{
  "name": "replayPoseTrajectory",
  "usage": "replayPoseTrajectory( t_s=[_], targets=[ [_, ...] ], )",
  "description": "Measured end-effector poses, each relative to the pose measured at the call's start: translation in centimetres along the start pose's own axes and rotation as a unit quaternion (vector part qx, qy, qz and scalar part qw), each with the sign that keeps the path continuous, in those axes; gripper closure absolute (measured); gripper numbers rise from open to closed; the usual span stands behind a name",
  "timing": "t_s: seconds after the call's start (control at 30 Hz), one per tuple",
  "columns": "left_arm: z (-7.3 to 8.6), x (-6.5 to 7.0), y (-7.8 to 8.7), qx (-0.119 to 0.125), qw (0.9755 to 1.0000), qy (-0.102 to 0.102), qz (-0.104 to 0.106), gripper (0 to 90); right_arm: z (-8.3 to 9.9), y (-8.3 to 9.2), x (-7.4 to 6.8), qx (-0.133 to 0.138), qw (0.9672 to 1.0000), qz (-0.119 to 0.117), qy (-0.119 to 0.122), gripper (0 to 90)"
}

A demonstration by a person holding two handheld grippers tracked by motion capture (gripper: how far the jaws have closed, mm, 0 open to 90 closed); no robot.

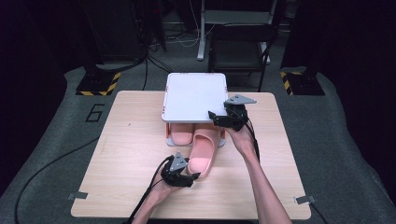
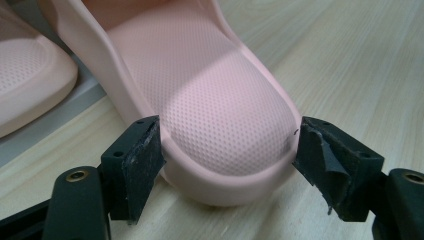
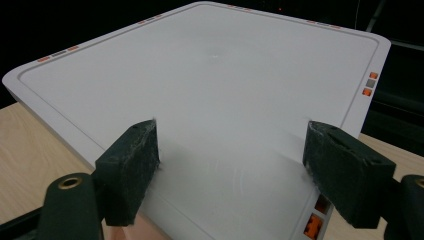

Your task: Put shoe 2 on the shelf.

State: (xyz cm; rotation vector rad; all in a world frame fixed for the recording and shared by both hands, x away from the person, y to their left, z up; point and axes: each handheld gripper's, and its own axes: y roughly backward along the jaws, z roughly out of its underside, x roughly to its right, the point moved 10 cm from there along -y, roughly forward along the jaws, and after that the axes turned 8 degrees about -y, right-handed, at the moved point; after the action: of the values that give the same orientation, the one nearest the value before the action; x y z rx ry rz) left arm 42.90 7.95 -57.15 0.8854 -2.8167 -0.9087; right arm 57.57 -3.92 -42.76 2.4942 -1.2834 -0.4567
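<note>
The slipper (image 2: 220, 125) is soft pink, and its inside is covered in tiny dots. A second slipper (image 1: 182, 134) is the same pink. The rack (image 1: 196, 95) has a plain white top with small orange and grey marks along its edge. The table (image 1: 126, 154) is light wood with thin pale lines. The grippers (image 1: 180, 175) are black with grey plates on top. The floor (image 1: 51, 140) is dark grey.

Matt, dimpled, probably rubbery pink slipper (image 2: 220, 130); pale wood-grain table (image 2: 360, 65).
</note>
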Motion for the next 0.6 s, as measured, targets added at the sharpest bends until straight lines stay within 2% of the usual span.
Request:
replayPoseTrajectory(
  t_s=[0.03, 0.07, 0.2, 0.37, 0.5, 0.6],
  targets=[
    [-0.1, 0.0, 0.1, 0.001, 1.0, 0.006, 0.002, 27.1, 0.0, 0.0, 0.0, 0.002, 1.0, 0.001, -0.001, 21.9],
    [-0.2, -0.2, 0.1, 0.002, 1.0, 0.003, -0.001, 28.1, 0.0, 0.0, 0.0, 0.002, 1.0, 0.001, -0.001, 21.9],
    [-0.5, -0.4, -0.1, 0.008, 0.9999, 0.011, -0.002, 28.1, 0.0, 0.0, 0.0, 0.0, 1.0, 0.002, -0.001, 21.9],
    [-0.2, 0.2, 0.3, -0.002, 0.9997, -0.01, 0.021, 27.1, 0.0, 0.0, 0.0, -0.001, 1.0, 0.0, 0.0, 21.9],
    [0.7, 0.5, 0.1, -0.033, 0.9986, -0.036, 0.02, 23.4, 0.0, 0.0, 0.0, 0.002, 1.0, 0.002, -0.001, 21.9],
    [0.9, 0.2, -0.2, -0.044, 0.9983, -0.037, 0.013, 23.2, 0.0, -0.1, -0.1, 0.001, 1.0, 0.002, -0.001, 21.9]
  ],
)
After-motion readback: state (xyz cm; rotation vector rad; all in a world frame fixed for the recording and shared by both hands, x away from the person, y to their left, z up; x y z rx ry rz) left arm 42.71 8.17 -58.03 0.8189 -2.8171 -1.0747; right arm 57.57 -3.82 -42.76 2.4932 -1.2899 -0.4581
